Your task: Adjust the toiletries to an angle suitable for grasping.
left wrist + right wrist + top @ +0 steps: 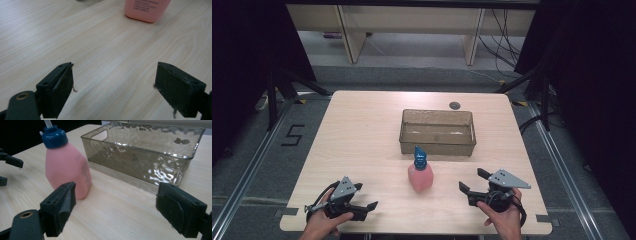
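Note:
A pink bottle (420, 176) with a blue cap stands upright near the middle of the table, just in front of a clear smoky plastic bin (437, 132). The bottle (67, 170) and the bin (147, 152) are close ahead in the right gripper view; the bottle's base (146, 10) sits at the top of the left gripper view. My left gripper (368, 210) rests open at the front left of the table, held by a hand. My right gripper (473, 181) is open at the front right, to the right of the bottle. Nothing lies between either pair of jaws.
The wooden table (362, 130) has a small dark round grommet (454, 105) near its far edge behind the bin. Black tripod legs (274, 95) stand on the floor at both sides, and a "5" mark (292, 135) is taped on the floor at left.

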`<state>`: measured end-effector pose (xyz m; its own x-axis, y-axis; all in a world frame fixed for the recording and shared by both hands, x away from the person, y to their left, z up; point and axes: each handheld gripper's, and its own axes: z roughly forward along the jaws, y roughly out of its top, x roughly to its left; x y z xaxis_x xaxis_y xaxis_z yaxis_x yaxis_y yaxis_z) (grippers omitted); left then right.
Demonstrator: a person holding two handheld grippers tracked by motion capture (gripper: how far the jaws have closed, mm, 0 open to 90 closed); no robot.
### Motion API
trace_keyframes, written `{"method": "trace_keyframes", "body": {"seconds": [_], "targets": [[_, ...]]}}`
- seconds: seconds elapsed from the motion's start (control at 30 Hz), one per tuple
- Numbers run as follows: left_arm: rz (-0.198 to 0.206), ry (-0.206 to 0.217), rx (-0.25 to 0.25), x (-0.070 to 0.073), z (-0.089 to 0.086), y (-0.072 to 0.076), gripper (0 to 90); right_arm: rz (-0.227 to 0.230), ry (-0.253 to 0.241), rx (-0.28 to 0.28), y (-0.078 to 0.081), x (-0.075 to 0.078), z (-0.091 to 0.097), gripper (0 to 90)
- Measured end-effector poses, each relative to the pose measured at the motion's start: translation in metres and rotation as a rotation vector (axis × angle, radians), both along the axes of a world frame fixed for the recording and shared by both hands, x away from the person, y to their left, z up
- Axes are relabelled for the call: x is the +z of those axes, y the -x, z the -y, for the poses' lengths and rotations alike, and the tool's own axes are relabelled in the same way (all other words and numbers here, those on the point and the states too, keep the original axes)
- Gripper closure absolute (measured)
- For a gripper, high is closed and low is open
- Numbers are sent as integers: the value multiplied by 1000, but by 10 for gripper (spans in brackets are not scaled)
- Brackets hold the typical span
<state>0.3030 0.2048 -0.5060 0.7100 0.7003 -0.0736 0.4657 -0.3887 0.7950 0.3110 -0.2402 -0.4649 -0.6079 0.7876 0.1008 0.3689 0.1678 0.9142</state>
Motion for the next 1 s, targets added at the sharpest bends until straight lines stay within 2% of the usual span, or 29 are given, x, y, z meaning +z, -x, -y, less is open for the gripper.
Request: {"method": "trace_keyframes", "body": {"seconds": [0.03, 0.07, 0.13, 0.17, 0.2, 0.23, 0.3, 0.33, 0.37, 0.4, 0.43, 0.5, 0.6, 0.67, 0.73, 0.77, 0.9, 0.93, 0.97, 1.0], "targets": [[0, 0, 0, 0, 0, 0, 148, 1, 14, 6, 0, 0, 0, 172], [0, 0, 0, 0, 0, 0, 148, -15, 2, 5, 0, 0, -1, 175], [-1, 0, 0, 0, 0, 0, 148, 4, 5, 10, 0, 1, -2, 177], [-1, -13, -7, 0, -1, 0, 148, 5, -16, 12, -1, 0, -3, 178], [-2, -12, -7, 0, -1, 0, 148, -5, -25, 16, 0, 0, -4, 178], [-3, 1, 0, 0, 0, 0, 148, 5, -21, 16, -1, 0, -5, 179], [-3, -11, -6, 0, -1, 0, 148, -12, -26, 13, 0, 0, -6, 180], [-4, 2, -1, 0, 0, 0, 148, 13, -16, 24, -1, 1, -7, 186], [-3, 3, 0, 0, 0, 0, 148, 5, -34, 23, 0, 1, -9, 186], [-3, 3, 0, 0, 0, 0, 148, 10, -16, 32, -1, 2, -9, 187], [-4, 3, 0, 0, 0, 0, 148, 5, -30, 40, -1, 1, -10, 188], [-5, -10, -5, 0, -1, -1, 148, -3, -22, 46, -2, 2, -12, 191], [-5, -7, -4, 0, -1, -1, 148, -10, -38, 54, -1, 2, -15, 195], [-5, -7, -5, 0, -1, -1, 148, -15, -29, 49, -1, 3, -15, 197], [-5, -8, -5, 0, -1, -1, 148, -28, -55, 54, -1, 2, -19, 202], [-3, -18, -2, 0, -1, -1, 148, -4, -36, 69, -3, 3, -19, 206], [-2, -15, -1, 0, -1, -1, 148, -3, -46, 79, -3, 2, -23, 214], [-6, -13, -8, 0, -1, -1, 148, -15, -45, 83, -3, 3, -24, 215], [-6, -7, -3, 0, -1, -1, 148, -7, -31, 83, -4, 3, -25, 218], [-6, -7, -3, 0, -1, -1, 148, 0, -40, 99, -5, 3, -26, 221]]}}
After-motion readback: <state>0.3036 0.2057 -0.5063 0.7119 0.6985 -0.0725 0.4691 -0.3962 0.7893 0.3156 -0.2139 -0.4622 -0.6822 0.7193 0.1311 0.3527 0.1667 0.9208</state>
